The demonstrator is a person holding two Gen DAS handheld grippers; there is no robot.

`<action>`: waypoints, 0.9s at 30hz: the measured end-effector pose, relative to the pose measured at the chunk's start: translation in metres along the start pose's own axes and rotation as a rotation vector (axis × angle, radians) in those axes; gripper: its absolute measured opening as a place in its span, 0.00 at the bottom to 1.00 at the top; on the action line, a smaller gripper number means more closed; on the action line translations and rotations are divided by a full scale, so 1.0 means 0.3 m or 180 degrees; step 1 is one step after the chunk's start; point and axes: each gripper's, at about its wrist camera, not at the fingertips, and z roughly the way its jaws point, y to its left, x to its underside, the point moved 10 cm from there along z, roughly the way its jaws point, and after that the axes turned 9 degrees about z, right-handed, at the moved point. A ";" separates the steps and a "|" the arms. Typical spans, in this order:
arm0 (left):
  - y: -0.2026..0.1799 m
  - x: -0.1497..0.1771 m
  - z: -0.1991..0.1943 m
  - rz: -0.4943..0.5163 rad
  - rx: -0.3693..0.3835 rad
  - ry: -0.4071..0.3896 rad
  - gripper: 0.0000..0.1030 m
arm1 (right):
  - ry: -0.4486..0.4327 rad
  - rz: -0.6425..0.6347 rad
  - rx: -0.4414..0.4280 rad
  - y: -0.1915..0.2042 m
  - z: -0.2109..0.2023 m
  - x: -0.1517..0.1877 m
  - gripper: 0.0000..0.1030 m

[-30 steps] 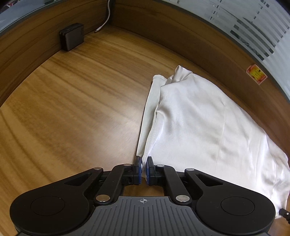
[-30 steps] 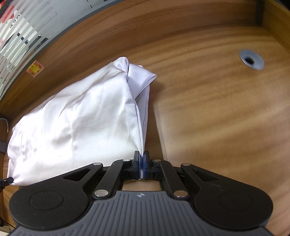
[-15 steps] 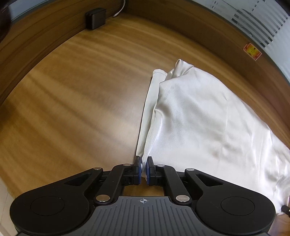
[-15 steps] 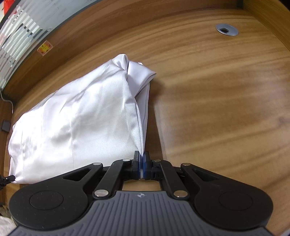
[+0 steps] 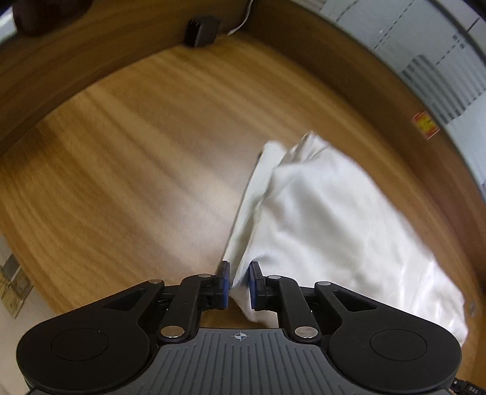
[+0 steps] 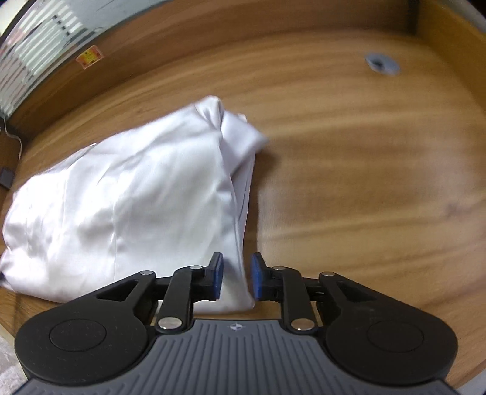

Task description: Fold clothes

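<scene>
Both wrist cameras peer steeply down from close above the wooden table (image 5: 127, 182), one at each near corner, sharing the white satin garment (image 5: 334, 218) (image 6: 127, 194).

A black box (image 5: 202, 32) with a white cable (image 5: 240, 25) sat at my bench's (image 5: 121, 170) far corner; a grey grommet (image 6: 382, 63) lay near another.

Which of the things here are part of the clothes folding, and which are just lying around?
Part of the job: white garment; left gripper and right gripper, both opening with cloth between their jaws.

Just lying about: black box, white cable, metal grommet, red sticker.
</scene>
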 end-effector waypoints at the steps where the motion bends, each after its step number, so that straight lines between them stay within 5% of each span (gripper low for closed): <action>1: -0.017 -0.016 -0.005 0.0061 0.0021 -0.0030 0.13 | -0.0055 -0.0063 0.0015 0.007 -0.012 -0.017 0.29; 14: -0.320 -0.144 0.103 0.1009 0.0279 -0.0157 0.19 | -0.0479 -0.0845 -0.0159 0.221 -0.030 -0.191 0.29; 27: -0.244 -0.167 0.269 0.0627 0.0020 0.0154 0.20 | -0.0110 -0.0763 -0.0025 0.191 0.191 -0.203 0.30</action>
